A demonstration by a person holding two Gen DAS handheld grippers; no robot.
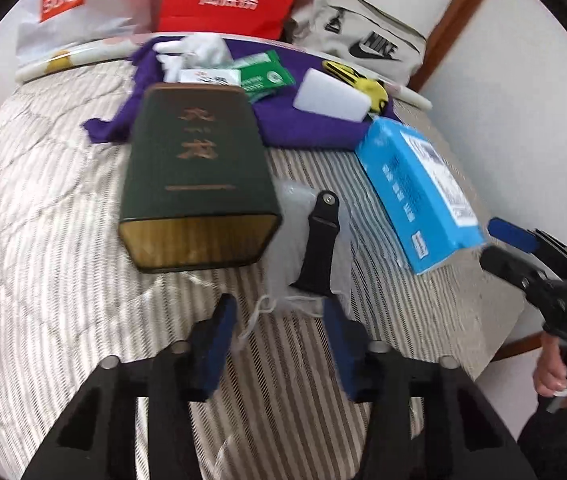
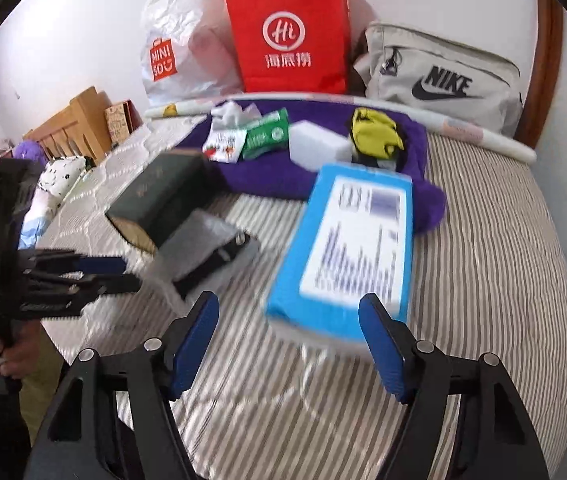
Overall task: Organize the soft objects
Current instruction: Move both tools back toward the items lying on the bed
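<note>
While the left gripper hung released, one clear pouch holding a black strap lay just ahead on the striped bed. Right view: right gripper unclenched before one blue box; three bags behind.

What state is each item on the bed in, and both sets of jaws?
left gripper: jaws open, empty
right gripper: jaws open, empty
green tin: lying on its side
blue box: lying flat, closed
black strap in clear pouch: lying flat
purple cloth: spread out, items on it
red paper bag: upright
</note>
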